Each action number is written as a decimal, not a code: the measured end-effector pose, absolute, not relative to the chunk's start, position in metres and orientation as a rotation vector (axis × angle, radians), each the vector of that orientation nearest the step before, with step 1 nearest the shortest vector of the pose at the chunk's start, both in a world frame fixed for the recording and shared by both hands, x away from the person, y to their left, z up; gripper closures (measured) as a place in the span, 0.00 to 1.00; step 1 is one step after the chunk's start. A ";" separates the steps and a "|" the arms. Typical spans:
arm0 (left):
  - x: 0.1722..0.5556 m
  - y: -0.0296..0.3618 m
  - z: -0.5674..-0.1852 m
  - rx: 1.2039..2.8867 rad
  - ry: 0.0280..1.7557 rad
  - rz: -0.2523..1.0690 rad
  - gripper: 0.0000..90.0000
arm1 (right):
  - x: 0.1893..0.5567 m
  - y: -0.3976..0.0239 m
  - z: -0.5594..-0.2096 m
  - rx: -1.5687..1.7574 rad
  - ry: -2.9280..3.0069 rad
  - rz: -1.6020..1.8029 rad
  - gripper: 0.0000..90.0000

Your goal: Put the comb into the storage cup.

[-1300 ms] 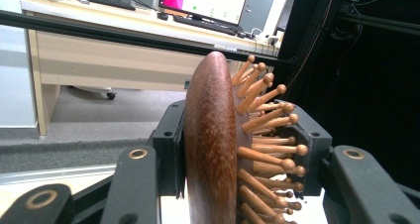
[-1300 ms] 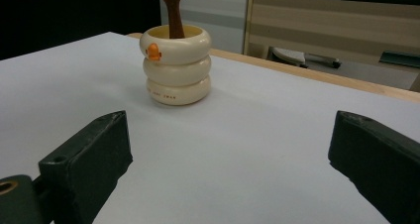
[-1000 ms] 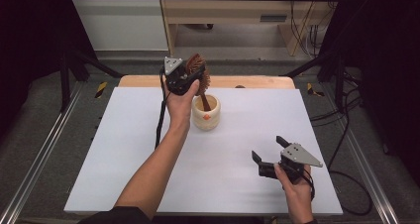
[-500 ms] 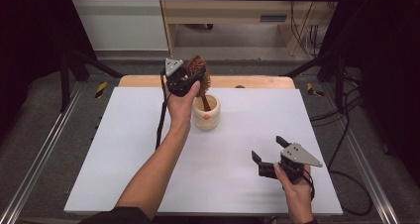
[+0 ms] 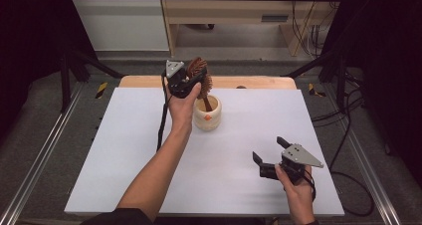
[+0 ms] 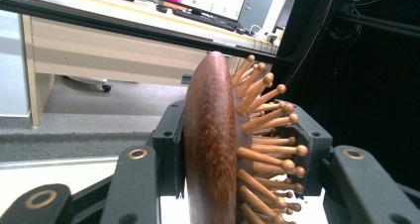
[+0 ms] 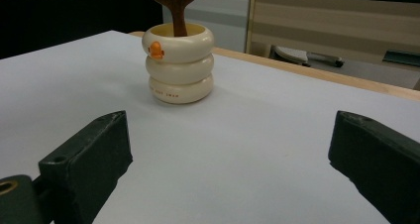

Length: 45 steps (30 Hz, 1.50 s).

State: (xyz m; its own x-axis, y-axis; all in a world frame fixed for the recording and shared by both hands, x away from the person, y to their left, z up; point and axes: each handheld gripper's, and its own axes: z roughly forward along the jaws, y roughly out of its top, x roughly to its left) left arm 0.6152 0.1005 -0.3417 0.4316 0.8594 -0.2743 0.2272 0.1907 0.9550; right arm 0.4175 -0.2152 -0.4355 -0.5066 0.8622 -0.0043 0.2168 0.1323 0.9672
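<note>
A brown wooden hairbrush stands with its handle down inside a cream ringed cup near the table's back middle. My left gripper is shut on the brush head; in the left gripper view the jaws clamp the hairbrush from both sides, its pegs pointing right. My right gripper rests low at the front right, open, with nothing between its jaws. The right gripper view has the cup, marked with a small orange duck, straight ahead with the brush handle in it.
The white table top ends in a wooden strip at the back. Black frame poles and cables flank the table. A desk with monitors stands beyond.
</note>
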 end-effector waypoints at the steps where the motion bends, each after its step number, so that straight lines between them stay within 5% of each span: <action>1: 0.615 0.101 -0.342 1.339 1.078 0.590 0.56 | 0.417 -0.215 -0.436 1.038 1.822 1.402 0.04; 45: 0.612 0.103 -0.364 1.280 1.134 0.504 0.56 | 0.418 -0.214 -0.437 1.039 1.834 1.401 0.04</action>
